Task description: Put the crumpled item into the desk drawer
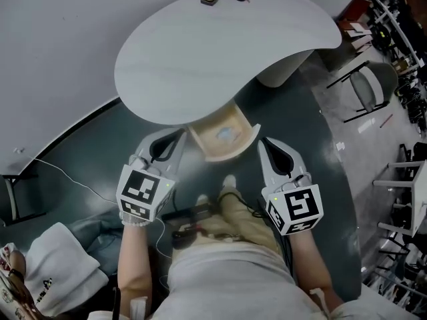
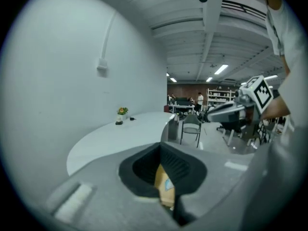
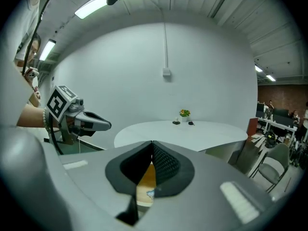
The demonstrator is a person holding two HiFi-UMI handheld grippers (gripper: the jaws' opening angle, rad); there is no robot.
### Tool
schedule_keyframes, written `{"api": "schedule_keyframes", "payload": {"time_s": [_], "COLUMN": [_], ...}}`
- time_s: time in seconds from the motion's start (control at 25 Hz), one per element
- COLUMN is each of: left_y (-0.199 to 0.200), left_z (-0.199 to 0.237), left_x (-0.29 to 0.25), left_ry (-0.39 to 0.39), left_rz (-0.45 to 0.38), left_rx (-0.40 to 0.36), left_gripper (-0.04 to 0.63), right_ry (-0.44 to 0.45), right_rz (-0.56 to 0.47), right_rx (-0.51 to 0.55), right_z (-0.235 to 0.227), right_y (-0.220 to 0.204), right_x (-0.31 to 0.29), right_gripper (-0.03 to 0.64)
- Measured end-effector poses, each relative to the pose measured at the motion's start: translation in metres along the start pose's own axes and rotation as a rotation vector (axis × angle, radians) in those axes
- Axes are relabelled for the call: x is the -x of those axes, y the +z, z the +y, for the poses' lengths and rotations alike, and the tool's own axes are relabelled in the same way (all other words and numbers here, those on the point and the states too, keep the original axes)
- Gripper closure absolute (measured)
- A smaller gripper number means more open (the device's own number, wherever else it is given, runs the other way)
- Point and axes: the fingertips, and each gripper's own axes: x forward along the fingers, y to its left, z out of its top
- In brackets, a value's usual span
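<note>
Pale crumpled wad (image 1: 225, 135) sits in the open light-wood drawer (image 1: 208, 150) under the white curved desk (image 1: 220, 45). Left gripper (image 1: 172, 139) and right gripper (image 1: 267, 145) hover at its near side, jaws pressed together, empty. Next, I'd say, push that drawer shut.

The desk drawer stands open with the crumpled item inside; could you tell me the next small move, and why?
Probably lower the right tool to the drawer front and push it in under the desk: the crumpled item already lies inside, and this tool and the left tool are shut and empty.
</note>
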Motion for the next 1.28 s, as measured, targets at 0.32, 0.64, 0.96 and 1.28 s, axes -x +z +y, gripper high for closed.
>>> {"api": "schedule_keyframes", "payload": {"time_s": [0.32, 0.64, 0.96, 1.28], "left_y": [0.019, 0.018, 0.018, 0.015], "left_z": [0.008, -0.002, -0.006, -0.008], "left_x": [0.045, 0.059, 0.055, 0.045], "left_ry": [0.063, 0.053, 0.05, 0.029], "left_rz": [-0.081, -0.07, -0.071, -0.054], "left_rx": [0.054, 0.072, 0.068, 0.047], "left_gripper": [0.598, 0.598, 0.598, 0.598], "right_ry": [0.012, 0.01, 0.004, -0.005], "right_rz": [-0.059, -0.063, -0.048, -0.054], "right_rx": [0.034, 0.056, 0.058, 0.061], "right_z": [0.014, 0.018, 0.016, 0.013], "right_y": [0.028, 0.035, 0.027, 0.029], "right_x": [0.009, 0.013, 0.019, 0.019], "right_gripper": [0.612, 0.612, 0.612, 0.612]}}
